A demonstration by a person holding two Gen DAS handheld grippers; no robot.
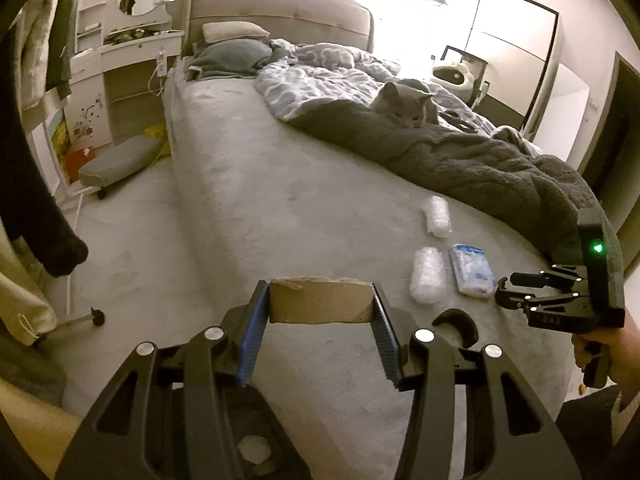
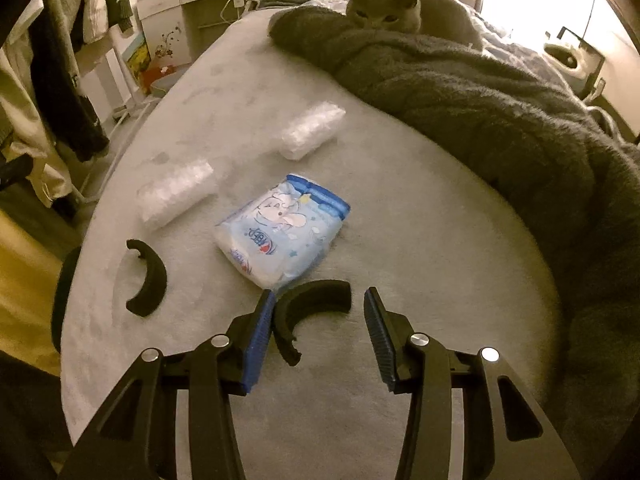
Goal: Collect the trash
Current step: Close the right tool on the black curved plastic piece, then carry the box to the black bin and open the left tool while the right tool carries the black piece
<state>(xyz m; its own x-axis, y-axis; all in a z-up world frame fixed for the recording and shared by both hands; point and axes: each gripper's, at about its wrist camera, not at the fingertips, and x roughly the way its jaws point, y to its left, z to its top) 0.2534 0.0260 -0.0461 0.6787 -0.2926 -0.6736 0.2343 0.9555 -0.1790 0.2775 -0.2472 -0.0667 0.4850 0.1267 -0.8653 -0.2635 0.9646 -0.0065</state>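
My left gripper (image 1: 320,286) is shut on a brown cardboard piece (image 1: 318,300), held above the near end of the bed (image 1: 280,208). My right gripper (image 2: 320,292) points down at the bed, and a black curved piece (image 2: 282,332) lies between its fingers. The left pad (image 2: 260,340) touches that piece while the right pad stands clear of it. A second black curved piece (image 2: 148,280) lies to the left. A blue tissue pack (image 2: 280,228) and two bubble-wrap rolls (image 2: 176,194) (image 2: 312,130) lie just beyond. In the left wrist view a hand holds the right gripper (image 1: 502,290) at the right edge.
A grey cat (image 2: 384,4) lies on a dark fleece blanket (image 2: 480,100) across the bed's right side. Clothes hang on a rack (image 2: 72,80) at the left. A white desk (image 1: 132,52) and a small stool (image 1: 120,160) stand beside the bed on the floor.
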